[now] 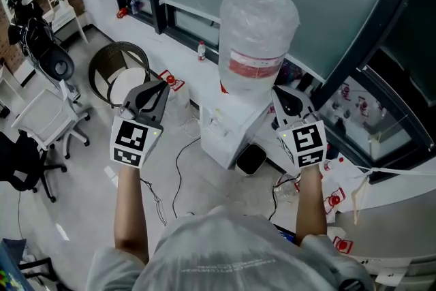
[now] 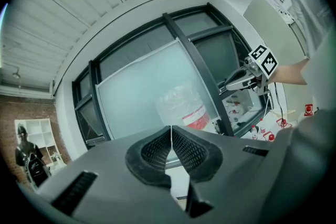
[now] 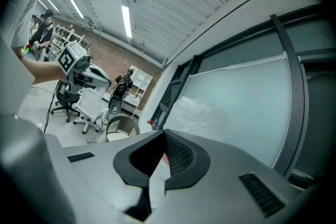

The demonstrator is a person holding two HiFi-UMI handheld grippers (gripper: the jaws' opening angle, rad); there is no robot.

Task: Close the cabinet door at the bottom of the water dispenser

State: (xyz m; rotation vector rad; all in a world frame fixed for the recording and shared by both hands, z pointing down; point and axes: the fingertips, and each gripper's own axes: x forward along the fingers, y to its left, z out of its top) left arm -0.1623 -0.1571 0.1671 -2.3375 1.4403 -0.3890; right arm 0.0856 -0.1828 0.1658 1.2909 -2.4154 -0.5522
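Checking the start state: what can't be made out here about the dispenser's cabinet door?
- Head view: steep angle; bottle and water dispenser top hide the door.
- Left gripper view, right gripper view: the left gripper and right gripper bodies cover everything below the bottle.

The person's left forearm [image 1: 129,204] and right forearm [image 1: 310,201] reach forward, bare and held well apart at about the same height. The left gripper [image 1: 162,84] points ahead, roughly level, its jaws pressed together with nothing between them. The right gripper [image 1: 279,95] points the same way, jaws likewise closed and empty.
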